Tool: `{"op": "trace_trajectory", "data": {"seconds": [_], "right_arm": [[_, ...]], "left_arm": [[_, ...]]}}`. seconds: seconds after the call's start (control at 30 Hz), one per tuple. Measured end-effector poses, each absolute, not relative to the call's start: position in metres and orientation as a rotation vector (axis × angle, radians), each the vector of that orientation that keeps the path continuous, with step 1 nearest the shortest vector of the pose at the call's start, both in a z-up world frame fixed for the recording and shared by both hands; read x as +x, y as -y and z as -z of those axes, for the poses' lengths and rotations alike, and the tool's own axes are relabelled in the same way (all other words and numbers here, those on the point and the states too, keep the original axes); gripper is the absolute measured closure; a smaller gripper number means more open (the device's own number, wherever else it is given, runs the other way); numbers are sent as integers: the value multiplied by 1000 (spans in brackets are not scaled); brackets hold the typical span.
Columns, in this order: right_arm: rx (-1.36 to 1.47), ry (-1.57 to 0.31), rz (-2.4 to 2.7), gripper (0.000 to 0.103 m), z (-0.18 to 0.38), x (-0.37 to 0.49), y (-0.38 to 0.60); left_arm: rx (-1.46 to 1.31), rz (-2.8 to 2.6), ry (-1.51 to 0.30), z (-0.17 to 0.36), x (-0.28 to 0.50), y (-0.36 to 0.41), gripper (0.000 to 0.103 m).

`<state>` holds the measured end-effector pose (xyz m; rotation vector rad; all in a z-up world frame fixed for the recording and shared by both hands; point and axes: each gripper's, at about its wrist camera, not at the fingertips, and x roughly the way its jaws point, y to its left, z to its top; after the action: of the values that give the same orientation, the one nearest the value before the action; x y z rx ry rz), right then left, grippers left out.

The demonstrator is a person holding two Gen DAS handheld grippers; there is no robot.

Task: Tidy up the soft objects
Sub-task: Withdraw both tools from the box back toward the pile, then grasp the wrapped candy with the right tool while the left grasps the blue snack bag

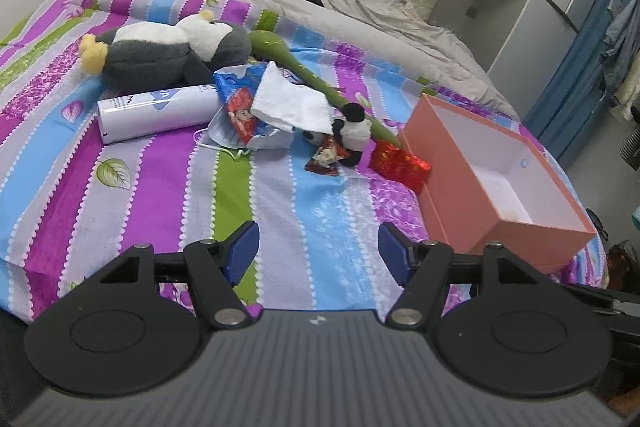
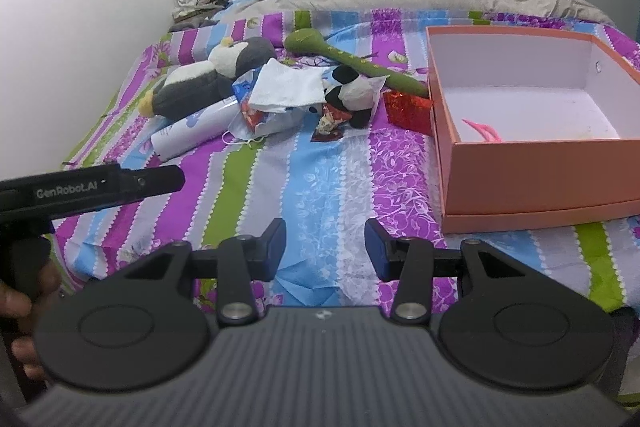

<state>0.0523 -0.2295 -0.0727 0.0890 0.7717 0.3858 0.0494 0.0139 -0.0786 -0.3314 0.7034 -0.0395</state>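
- Nearest, the left gripper [image 1: 318, 253] and the right gripper [image 2: 325, 249] hover over the striped bedspread [image 1: 280, 195], fingers spread, pinching nothing.
- Mid-bed, a small panda plush [image 1: 354, 131] lies tangled with a white cloth [image 1: 292, 103] and foil packets [image 1: 398, 165]; a careless pinch could drag those along.
- Right, the open pink box [image 2: 540, 171] sits near the bed's edge; a nudge might tip it.
- Farther left lies a large grey plush [image 1: 168, 53], likely too bulky for one gripper.

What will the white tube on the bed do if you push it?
The white tube lies on its side on the bedspread, so it would probably roll rather than slide. The soft cover might slow it. The grey plush toy sits right behind it and would likely stop it rolling that way.
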Motion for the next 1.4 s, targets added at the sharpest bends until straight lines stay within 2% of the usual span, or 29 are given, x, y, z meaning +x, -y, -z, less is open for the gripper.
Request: {"op": "trace_trajectory", "data": {"seconds": [0.83,1.07,1.4], "right_arm": [[81,-815,-394,57,150,163,189],[93,-834,-395,57,172,192,176],[149,-792,-362,57,175,239,165]], "left_arm": [[-328,20,-735,185,171,-48,33],[-347,-13,-694,196,199,-61,33],[-349,-26,-650,200,240,-72,33]]}}
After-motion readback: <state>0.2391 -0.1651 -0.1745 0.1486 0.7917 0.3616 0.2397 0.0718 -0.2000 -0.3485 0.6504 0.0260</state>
